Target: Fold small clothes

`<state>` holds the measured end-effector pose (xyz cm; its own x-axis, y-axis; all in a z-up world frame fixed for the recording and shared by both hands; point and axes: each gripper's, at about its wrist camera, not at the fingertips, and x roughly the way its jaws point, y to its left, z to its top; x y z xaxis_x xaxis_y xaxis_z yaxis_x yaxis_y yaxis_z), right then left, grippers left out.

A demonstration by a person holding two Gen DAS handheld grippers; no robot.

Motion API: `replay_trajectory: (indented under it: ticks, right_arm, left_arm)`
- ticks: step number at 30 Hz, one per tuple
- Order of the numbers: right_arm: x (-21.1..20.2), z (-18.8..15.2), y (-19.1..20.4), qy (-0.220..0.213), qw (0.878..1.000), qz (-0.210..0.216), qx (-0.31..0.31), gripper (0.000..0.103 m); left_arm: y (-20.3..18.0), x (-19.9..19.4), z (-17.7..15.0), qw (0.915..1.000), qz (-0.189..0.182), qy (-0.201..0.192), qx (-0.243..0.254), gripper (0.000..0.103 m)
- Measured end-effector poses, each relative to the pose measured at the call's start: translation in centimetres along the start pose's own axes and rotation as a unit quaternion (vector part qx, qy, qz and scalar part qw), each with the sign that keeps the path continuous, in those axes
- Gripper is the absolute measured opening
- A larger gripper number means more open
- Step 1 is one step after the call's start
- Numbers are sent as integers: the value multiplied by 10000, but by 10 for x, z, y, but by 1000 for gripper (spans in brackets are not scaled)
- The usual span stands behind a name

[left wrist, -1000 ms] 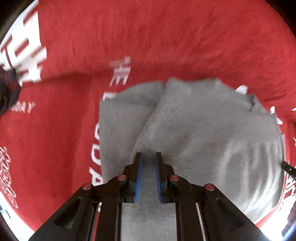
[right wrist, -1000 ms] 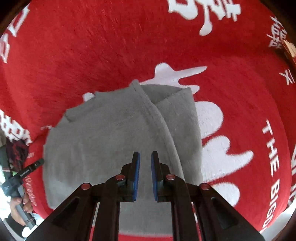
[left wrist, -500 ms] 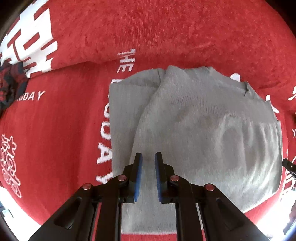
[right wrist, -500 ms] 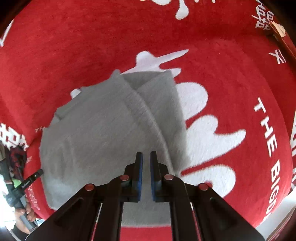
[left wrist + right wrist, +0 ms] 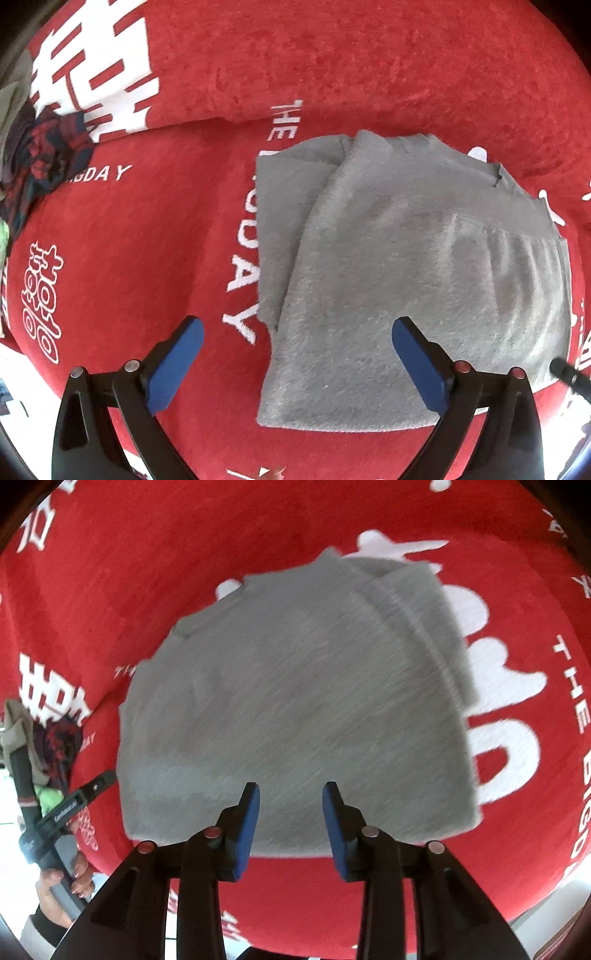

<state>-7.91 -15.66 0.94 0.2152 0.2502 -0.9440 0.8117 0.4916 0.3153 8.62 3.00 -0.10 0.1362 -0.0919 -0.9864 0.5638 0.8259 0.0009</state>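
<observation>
Both hand-held grippers — left, right — just opened, empty, above the motion-blurred grey garment.

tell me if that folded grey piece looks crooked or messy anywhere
Slightly. The grey garment lies folded on the red blanket, but its top layer sits askew: a strip of the lower layer sticks out along one side, so the edges do not line up. Both grippers hang open above it, holding nothing.
</observation>
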Motion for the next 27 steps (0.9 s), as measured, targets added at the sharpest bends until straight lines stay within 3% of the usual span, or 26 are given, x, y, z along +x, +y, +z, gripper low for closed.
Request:
replay_trajectory:
  ticks: [5,17,27]
  right_arm:
    - [8,-14,17,139,9998,60,-100,44]
    - [30,-39,41,494,9982,332,-3,44]
    - [60,-61,50,785,9893,1036,661,48]
  left_arm:
    - [4,11,-4,9997,-189,119,-68,102]
    - [12,17,-14,9991,-208,369,40,102]
    - [41,30,-29,9972,-380,621,-160,102]
